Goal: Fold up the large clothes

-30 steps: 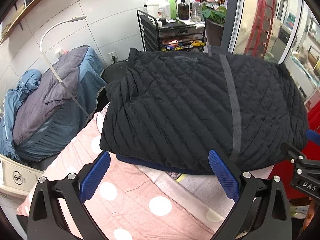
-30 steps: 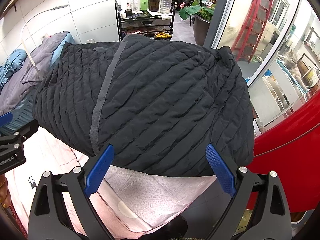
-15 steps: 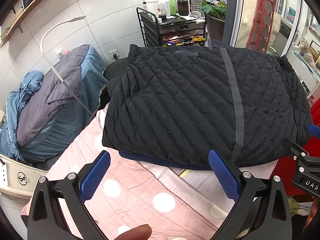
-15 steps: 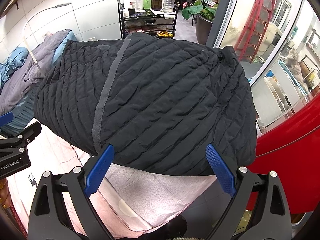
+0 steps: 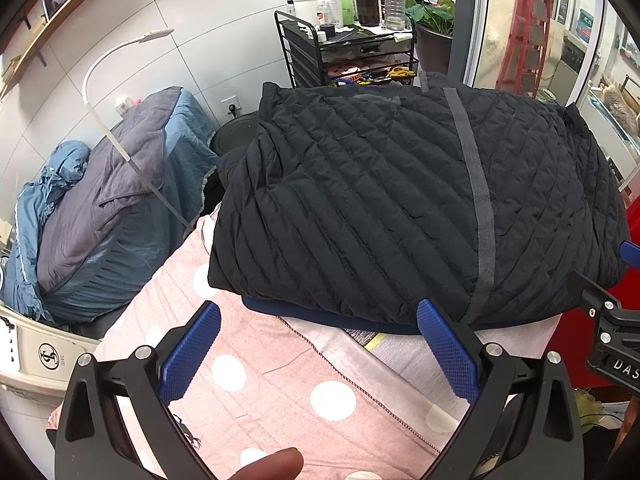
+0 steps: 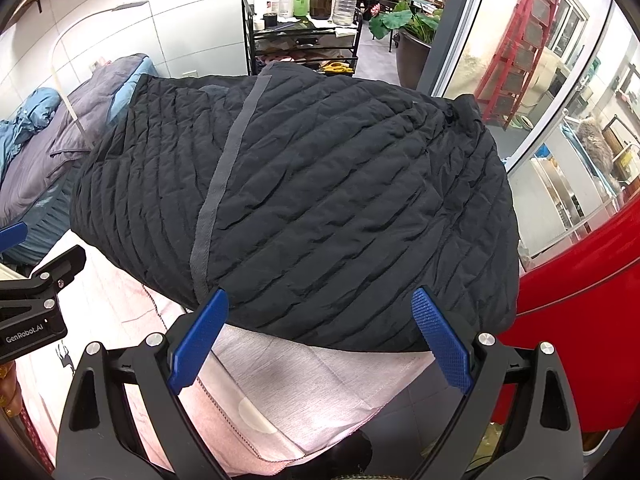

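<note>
A black quilted jacket [image 5: 400, 200] lies folded in a thick bundle on a pink polka-dot cloth [image 5: 280, 380]; a grey stripe runs down it. It also fills the right wrist view [image 6: 320, 208]. My left gripper [image 5: 320, 344] is open and empty, just short of the jacket's near edge. My right gripper [image 6: 320, 336] is open and empty at the jacket's near right edge. The right gripper's body shows at the left wrist view's right edge [image 5: 612, 340], and the left gripper's body at the right wrist view's left edge [image 6: 32, 304].
A blue and grey duvet pile [image 5: 100, 208] lies left of the table with a white lamp arm [image 5: 120, 80] over it. A black cart with bottles [image 5: 348, 40] stands behind. A red cabinet [image 6: 580, 320] is right of the table.
Both grippers have drawn back a little from the jacket, which shows slightly farther away. A fingertip has come into the bottom of the left wrist view.
</note>
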The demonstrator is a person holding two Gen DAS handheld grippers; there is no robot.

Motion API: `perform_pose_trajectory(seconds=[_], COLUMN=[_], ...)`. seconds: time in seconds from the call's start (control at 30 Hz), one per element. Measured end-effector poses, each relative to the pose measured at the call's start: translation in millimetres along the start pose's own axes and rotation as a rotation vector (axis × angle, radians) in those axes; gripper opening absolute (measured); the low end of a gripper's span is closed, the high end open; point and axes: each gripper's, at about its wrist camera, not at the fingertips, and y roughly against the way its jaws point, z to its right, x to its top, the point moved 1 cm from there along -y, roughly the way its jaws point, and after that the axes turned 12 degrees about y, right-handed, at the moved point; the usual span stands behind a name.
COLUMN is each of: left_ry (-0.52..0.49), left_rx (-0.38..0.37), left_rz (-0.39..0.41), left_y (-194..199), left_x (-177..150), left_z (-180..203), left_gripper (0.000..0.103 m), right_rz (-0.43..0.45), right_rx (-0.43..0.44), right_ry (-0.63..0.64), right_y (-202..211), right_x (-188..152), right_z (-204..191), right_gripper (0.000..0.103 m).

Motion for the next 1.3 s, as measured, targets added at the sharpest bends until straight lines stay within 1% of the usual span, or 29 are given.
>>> perform_pose_trajectory(seconds=[0.47,1.3], left_ry=[-0.001,0.0], left_rx=[0.015,0.017], left_rz=[-0.013,-0.028], left_y=[-5.2,-9.2], left_x=[-2.5,-5.3], left_z=[-1.7,-2.2], left_gripper=[0.097,0.097], right_rz=[-0.009,-0.013], right_rx=[0.011,0.015], right_ry=[0.024,0.035], right_y=[-2.8,-3.1], right_x=[0.9,0.5], right_z=[-8.8,-12.4], right_gripper=[0.092,0.092])
